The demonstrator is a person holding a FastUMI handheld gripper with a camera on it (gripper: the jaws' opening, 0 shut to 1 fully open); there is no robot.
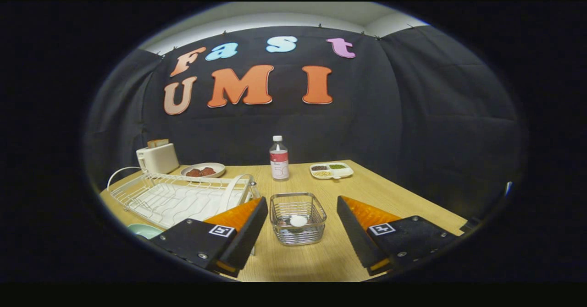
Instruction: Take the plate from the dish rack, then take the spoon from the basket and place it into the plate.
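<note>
Spoon [298, 221] sits in wire basket [297, 218] on desk [321, 261], btwn fingers of hand-held gripper [302, 227], spread wide & empty, lined up to reach in. Plate [143, 230] lies beside dish rack [179, 197], so prob. already out.

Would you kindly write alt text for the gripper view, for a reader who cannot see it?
The open gripper frames a small wire basket holding a white spoon on a wooden table. A white dish rack stands beside one finger, a pale green plate at its near corner. Beyond are a bottle, toaster, plate of food and divided tray.
</note>
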